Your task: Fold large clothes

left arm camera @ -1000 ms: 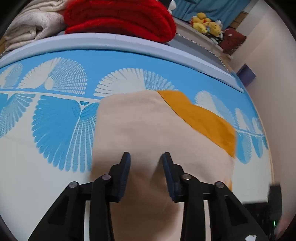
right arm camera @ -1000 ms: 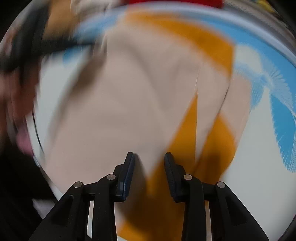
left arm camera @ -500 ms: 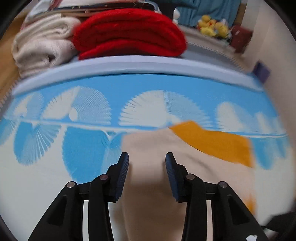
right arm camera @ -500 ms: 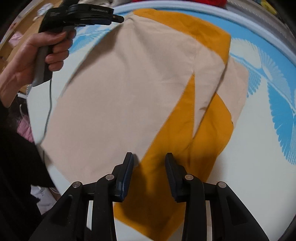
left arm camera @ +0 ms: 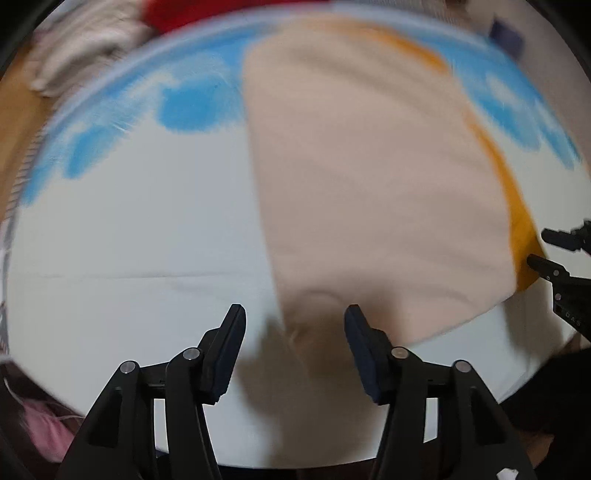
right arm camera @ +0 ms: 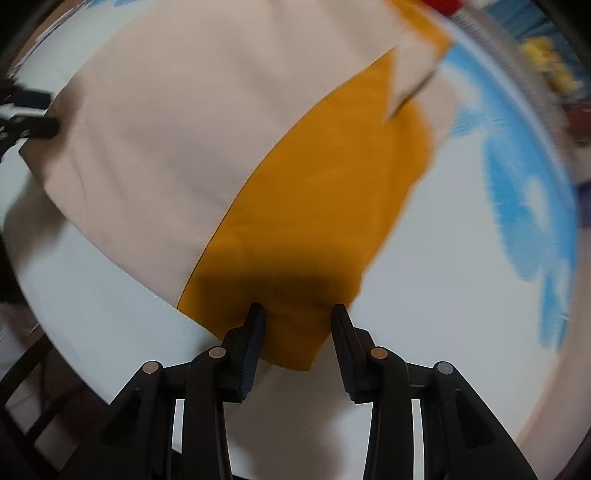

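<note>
A large beige and orange garment [left arm camera: 369, 177] lies folded flat on the white and blue bedsheet [left arm camera: 129, 229]. My left gripper [left arm camera: 294, 321] is open, its jaws either side of the garment's near beige corner. My right gripper [right arm camera: 298, 314] is open over the near orange corner of the garment [right arm camera: 321, 206]. In the left wrist view the right gripper's fingertips [left arm camera: 546, 264] show at the garment's orange right edge. In the right wrist view the left gripper [right arm camera: 33, 127] shows at the beige left edge. Both views are blurred.
The bed's pale blue border [left arm camera: 122, 70] runs along the far side. Beyond it lie a cream blanket [left arm camera: 85, 48] and a red one [left arm camera: 173, 11]. The sheet's near edge [left arm camera: 258, 458] is just under my fingers. Yellow soft toys [right arm camera: 550, 62] sit far right.
Both grippers have pulled back toward the near edge of the garment. The left one has opened wider and tilted down over the near beige corner. The right one now sits at the orange corner.
</note>
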`<action>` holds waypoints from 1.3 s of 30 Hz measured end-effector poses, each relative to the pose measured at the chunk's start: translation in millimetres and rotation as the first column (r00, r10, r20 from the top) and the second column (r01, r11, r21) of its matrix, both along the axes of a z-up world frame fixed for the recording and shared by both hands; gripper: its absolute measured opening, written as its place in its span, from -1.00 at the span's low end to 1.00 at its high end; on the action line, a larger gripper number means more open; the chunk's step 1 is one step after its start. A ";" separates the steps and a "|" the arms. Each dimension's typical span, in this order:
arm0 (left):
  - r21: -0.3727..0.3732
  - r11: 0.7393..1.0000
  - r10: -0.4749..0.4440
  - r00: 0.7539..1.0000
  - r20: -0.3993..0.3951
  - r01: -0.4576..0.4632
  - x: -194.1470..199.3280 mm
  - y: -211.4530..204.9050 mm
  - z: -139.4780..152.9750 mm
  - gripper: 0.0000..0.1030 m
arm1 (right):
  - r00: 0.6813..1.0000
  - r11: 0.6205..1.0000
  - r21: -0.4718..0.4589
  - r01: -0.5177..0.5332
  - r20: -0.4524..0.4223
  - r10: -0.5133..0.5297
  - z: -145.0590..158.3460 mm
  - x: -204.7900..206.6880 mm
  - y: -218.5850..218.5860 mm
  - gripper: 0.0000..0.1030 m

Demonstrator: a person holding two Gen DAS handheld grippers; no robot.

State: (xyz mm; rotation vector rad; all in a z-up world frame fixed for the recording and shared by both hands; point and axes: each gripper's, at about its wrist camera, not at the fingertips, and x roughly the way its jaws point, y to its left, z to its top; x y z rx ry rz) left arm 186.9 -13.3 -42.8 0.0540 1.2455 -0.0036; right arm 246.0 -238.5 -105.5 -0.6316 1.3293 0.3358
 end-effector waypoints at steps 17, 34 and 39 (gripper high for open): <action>-0.103 0.993 0.084 0.938 0.335 -0.052 -129.1 -6.4 71.1 0.98 | 0.665 0.763 0.551 0.338 0.435 -0.608 156.9 -161.9 -7.7 0.88; -0.168 0.975 0.184 0.952 0.246 -0.145 -112.6 -3.9 46.3 0.98 | 0.737 0.821 0.503 0.270 0.441 -0.512 129.4 -155.9 17.3 0.88; -0.168 0.975 0.184 0.952 0.247 -0.145 -110.8 -7.0 44.1 0.98 | 0.756 0.821 0.507 0.264 0.419 -0.502 123.1 -153.5 22.1 0.88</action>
